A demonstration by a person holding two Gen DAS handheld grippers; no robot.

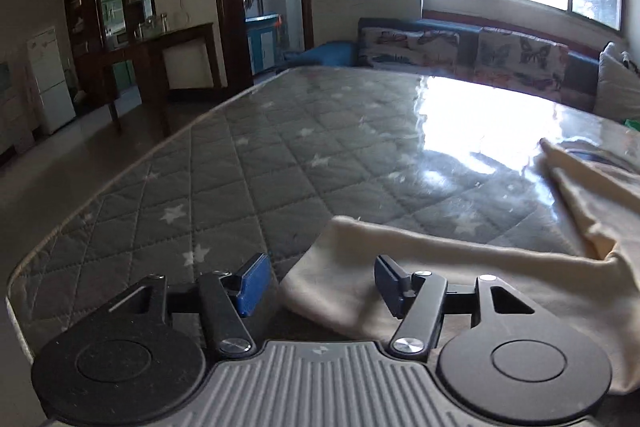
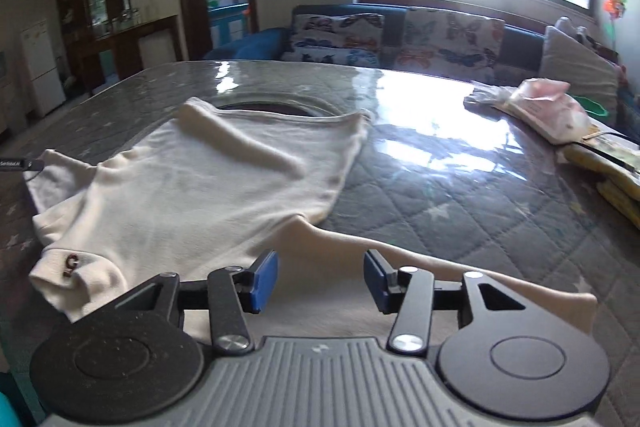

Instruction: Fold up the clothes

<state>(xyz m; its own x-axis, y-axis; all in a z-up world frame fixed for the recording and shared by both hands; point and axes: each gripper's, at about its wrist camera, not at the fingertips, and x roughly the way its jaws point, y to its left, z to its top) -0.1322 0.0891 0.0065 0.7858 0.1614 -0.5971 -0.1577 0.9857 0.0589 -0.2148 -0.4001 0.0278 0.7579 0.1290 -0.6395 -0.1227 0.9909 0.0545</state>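
A cream long-sleeved top (image 2: 192, 187) lies spread on the grey star-quilted mattress (image 2: 460, 211), collar toward me with a small dark logo (image 2: 72, 264). One sleeve is folded across its body. My right gripper (image 2: 320, 281) is open just above the near sleeve (image 2: 440, 275), holding nothing. In the left wrist view the other sleeve (image 1: 400, 267) of the top runs to the right. My left gripper (image 1: 318, 283) is open over the sleeve's cuff end, with cloth between and below the fingers.
The mattress (image 1: 260, 155) has a glossy plastic cover and its left edge drops to the floor. A pile of pink and yellow clothes (image 2: 560, 115) lies at the right. A sofa with butterfly cushions (image 2: 400, 39) stands behind, under the window. A dark cabinet (image 1: 132, 39) is far left.
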